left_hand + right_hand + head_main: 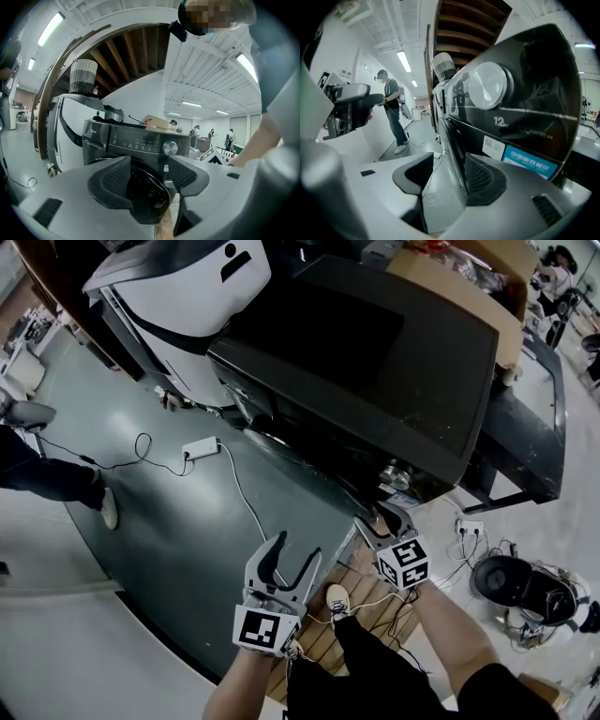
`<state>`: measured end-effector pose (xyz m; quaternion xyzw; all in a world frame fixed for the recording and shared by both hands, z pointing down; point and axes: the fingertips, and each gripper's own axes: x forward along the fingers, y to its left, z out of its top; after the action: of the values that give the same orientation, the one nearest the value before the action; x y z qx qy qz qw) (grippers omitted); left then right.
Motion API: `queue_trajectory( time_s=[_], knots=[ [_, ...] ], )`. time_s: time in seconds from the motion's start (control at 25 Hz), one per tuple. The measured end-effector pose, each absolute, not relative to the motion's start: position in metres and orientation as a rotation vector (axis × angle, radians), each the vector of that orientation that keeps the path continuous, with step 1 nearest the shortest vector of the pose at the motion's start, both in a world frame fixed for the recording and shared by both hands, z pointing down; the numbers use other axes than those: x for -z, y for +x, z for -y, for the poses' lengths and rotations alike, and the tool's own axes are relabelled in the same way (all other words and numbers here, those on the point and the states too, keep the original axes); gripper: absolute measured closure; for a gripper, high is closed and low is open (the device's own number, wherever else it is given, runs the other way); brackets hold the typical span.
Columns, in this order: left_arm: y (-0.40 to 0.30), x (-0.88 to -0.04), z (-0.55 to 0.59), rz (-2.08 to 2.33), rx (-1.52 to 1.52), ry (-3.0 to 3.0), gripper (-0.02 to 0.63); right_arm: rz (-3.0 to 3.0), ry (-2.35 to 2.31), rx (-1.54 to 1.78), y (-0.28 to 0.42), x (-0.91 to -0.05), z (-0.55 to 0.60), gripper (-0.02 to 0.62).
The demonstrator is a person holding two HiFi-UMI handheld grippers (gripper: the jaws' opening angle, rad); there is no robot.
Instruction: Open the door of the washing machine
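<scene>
The dark washing machine (pixel 375 362) fills the middle of the head view. In the left gripper view its front faces me, with the control knob (pixel 170 148) above the round dark door (pixel 145 192). My left gripper (pixel 286 559) hangs short of the machine over the green floor; the left gripper (pixel 147 173) is open and empty. My right gripper (pixel 387 514) is at the machine's front lower edge. There the door's rim (pixel 452 140) stands between the jaws of the right gripper (pixel 450 176), close to the right pad, with a gap to the left pad.
A white appliance (pixel 187 287) stands left of the washer, a wicker basket (pixel 83 77) on top. A power strip with cable (pixel 202 448) lies on the floor. A person's leg (pixel 56 479) is at far left; a black round device (pixel 511 582) at the right.
</scene>
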<state>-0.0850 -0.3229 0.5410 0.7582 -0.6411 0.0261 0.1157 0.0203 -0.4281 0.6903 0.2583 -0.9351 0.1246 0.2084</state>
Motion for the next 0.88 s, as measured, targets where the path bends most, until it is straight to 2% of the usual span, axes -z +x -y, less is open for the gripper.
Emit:
queue_trajectory(
  time_s=[0.56, 0.68, 0.76, 0.88],
  knots=[
    [-0.096, -0.582, 0.317, 1.861, -0.134, 2.148, 0.354, 2.427, 0.707, -0.427, 0.028, -0.782, 0.449, 0.383],
    [-0.093, -0.594, 0.316, 1.815, -0.179, 2.127, 0.354, 2.419, 0.736, -0.473, 0.029, -0.788, 0.450, 0.411],
    [-0.092, -0.598, 0.321, 1.813, -0.167, 2.135, 0.354, 2.413, 0.772, -0.491, 0.031, -0.789, 0.453, 0.454],
    [-0.090, -0.603, 0.328, 1.802, -0.161, 2.143, 0.354, 2.411, 0.804, -0.489, 0.030, -0.790, 0.454, 0.459]
  ],
)
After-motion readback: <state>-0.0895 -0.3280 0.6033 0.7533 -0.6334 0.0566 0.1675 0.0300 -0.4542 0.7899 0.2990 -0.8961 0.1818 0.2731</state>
